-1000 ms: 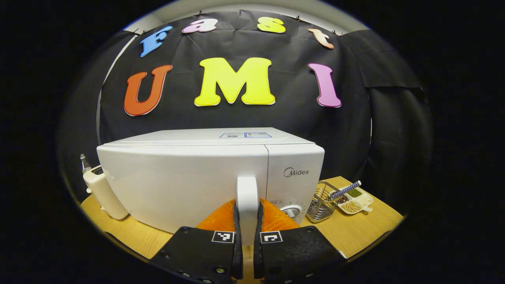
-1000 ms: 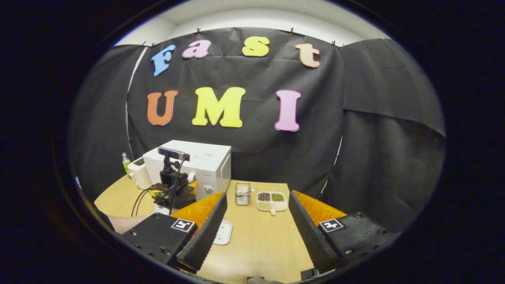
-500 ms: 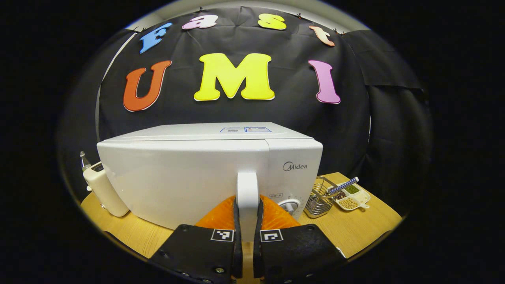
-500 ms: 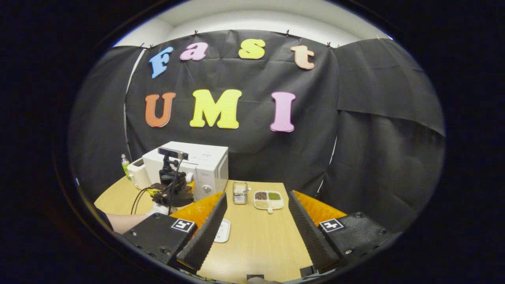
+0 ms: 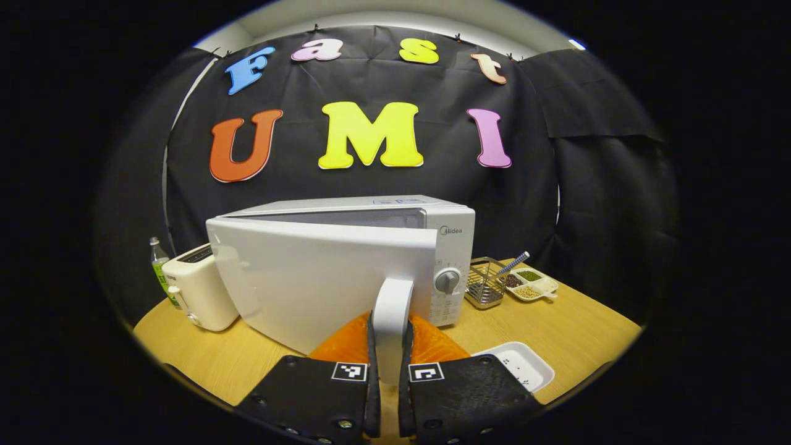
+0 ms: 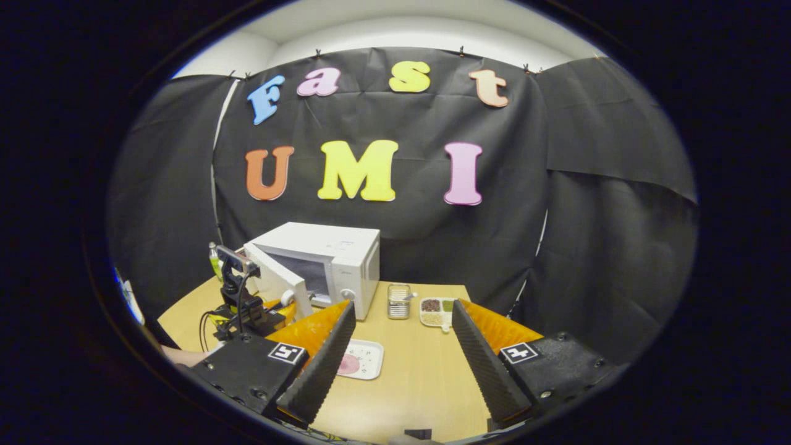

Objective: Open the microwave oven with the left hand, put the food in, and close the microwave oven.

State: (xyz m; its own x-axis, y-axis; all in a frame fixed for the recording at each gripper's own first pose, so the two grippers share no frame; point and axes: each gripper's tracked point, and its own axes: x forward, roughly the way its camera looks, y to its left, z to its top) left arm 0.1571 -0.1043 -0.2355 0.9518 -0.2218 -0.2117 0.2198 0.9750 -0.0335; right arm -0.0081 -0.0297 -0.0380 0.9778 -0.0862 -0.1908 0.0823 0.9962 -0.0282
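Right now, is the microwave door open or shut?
Partly open: the microwave door is swung off the microwave, a gap showing the cavity. The left gripper grips its handle.

Even bright light, sharp focus, fisheye-bent edges

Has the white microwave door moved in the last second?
Yes. The white microwave door has swung outward from the white microwave body, exposing the cavity; the left gripper grips its white door handle.

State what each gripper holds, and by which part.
Left gripper: shut on the microwave door, by its upright handle. Right gripper: open, holding nothing.
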